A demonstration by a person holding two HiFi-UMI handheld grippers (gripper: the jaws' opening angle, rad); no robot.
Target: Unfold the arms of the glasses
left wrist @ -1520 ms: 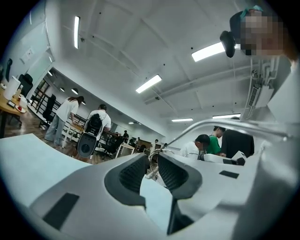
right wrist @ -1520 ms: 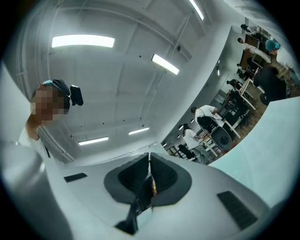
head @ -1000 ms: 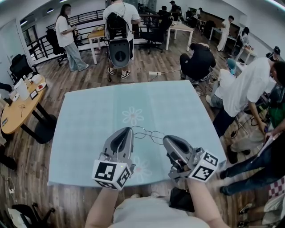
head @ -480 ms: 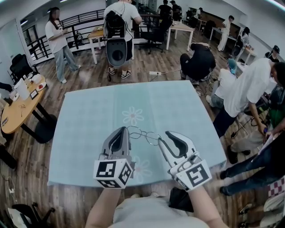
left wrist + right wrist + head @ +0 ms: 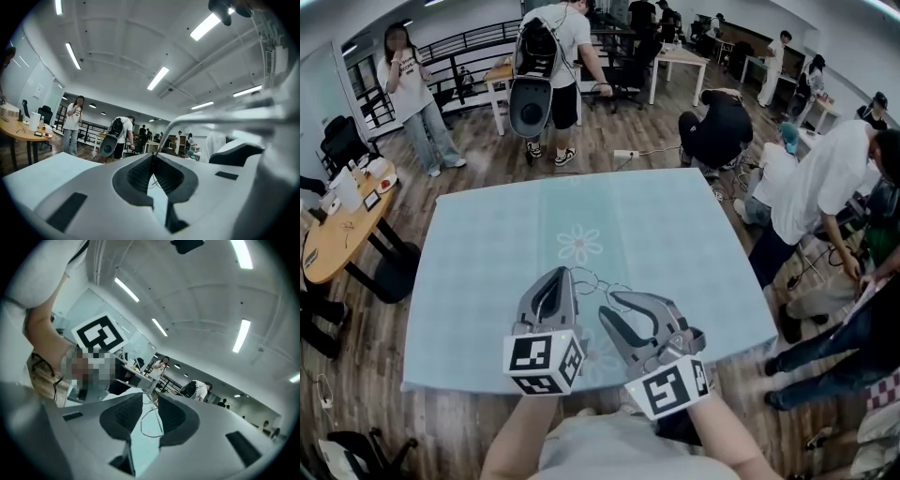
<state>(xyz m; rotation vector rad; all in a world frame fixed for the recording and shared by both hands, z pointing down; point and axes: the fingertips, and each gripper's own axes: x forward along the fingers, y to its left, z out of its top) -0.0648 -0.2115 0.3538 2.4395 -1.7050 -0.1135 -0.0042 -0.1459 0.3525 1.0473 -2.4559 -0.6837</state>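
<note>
Thin wire-framed glasses point(image 5: 602, 279) hang just above the light blue tablecloth point(image 5: 487, 244), near its front edge. My left gripper point(image 5: 567, 272) is shut on their left end; in the left gripper view a thin wire point(image 5: 153, 178) runs out from between the closed pads point(image 5: 140, 173). My right gripper point(image 5: 607, 306) sits close beside it, rolled onto its side, and its jaws have just been opening. In the right gripper view a lens rim of the glasses point(image 5: 151, 423) lies in the gap between the open jaws, and the pads point(image 5: 124, 416) do not press on it.
A person in white point(image 5: 825, 187) stands at the table's right edge and another crouches point(image 5: 717, 127) beyond its far right corner. More people stand further back. A round wooden table point(image 5: 337, 234) is on the left. A flower print point(image 5: 579, 244) marks the cloth's middle.
My right gripper has rolled over, moved left toward the left gripper and opened its jaws. The glasses have shifted a little left. The left gripper stays shut on them.
</note>
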